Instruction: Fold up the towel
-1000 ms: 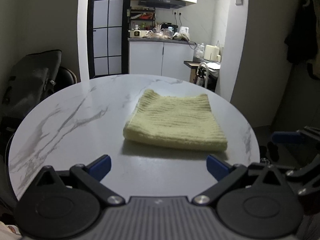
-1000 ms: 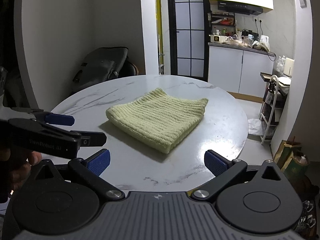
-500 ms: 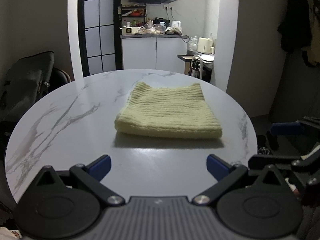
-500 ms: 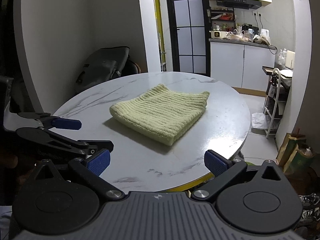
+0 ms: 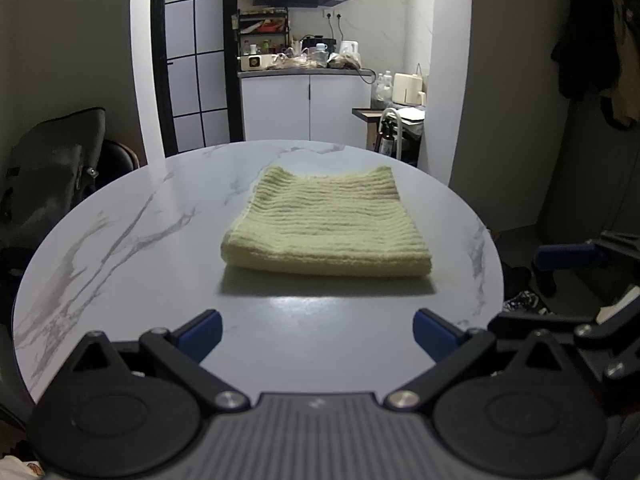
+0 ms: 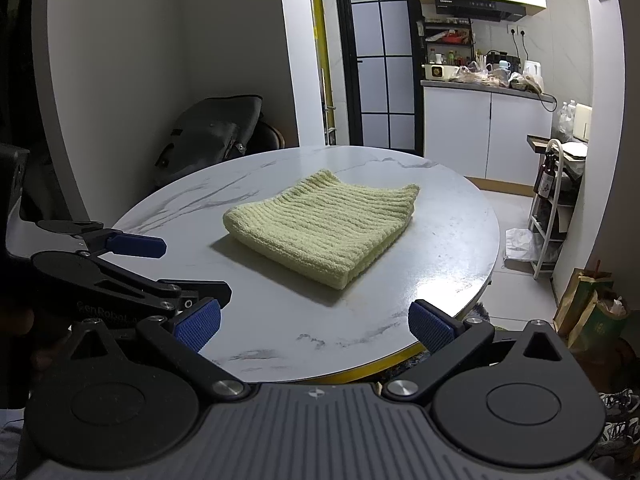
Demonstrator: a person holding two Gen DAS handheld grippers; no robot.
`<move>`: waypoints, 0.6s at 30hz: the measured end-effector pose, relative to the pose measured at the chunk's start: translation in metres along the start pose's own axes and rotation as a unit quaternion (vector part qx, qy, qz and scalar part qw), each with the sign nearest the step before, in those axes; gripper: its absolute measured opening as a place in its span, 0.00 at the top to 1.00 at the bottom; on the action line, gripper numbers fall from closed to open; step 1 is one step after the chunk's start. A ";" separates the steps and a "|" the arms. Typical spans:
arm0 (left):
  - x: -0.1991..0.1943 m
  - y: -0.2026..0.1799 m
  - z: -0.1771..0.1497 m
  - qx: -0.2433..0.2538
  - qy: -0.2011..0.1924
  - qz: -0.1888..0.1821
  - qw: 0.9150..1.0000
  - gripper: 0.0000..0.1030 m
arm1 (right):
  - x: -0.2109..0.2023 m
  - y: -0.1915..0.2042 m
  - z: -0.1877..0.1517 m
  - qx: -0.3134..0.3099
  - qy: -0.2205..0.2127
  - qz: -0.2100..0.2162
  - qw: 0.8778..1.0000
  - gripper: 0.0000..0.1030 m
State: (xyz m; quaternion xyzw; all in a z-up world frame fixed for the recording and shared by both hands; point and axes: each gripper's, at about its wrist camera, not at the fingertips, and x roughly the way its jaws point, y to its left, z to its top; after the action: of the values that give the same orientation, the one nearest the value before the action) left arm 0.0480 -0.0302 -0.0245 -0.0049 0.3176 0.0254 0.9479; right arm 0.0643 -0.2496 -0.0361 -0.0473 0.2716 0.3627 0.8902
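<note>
A pale green ribbed towel [image 5: 326,224] lies folded into a thick rectangle on the round white marble table [image 5: 132,248]; it also shows in the right wrist view [image 6: 324,228]. My left gripper [image 5: 317,334] is open and empty, held back over the table's near edge, well short of the towel. My right gripper [image 6: 314,326] is open and empty, back at the table's near right edge. The left gripper also shows at the left in the right wrist view [image 6: 152,264], and the right gripper's blue fingertips [image 5: 568,258] show at the right in the left wrist view.
A dark bag [image 6: 212,132] rests on a chair behind the table's left side. A kitchen counter [image 5: 304,74] with clutter stands beyond. A wire rack with bottles [image 6: 556,200] and paper bags [image 6: 588,304] stand on the floor to the right.
Both grippers have drawn back and risen a little from the towel. The towel has not moved. Both jaws stay open.
</note>
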 end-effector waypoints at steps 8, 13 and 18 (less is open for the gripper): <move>0.001 0.002 0.001 -0.003 0.001 0.002 1.000 0.00 | 0.001 0.001 0.002 0.000 0.001 0.001 1.000 0.00; 0.003 0.005 0.001 -0.001 0.003 0.008 1.000 0.00 | 0.007 0.002 0.003 -0.002 0.007 0.001 1.000 0.00; 0.005 0.009 0.002 -0.007 0.000 0.006 1.000 0.00 | 0.012 0.002 0.003 -0.006 0.008 0.008 1.000 0.00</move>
State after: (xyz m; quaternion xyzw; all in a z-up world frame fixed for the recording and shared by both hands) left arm 0.0530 -0.0205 -0.0260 -0.0098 0.3178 0.0338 0.9475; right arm 0.0714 -0.2395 -0.0399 -0.0536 0.2769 0.3709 0.8848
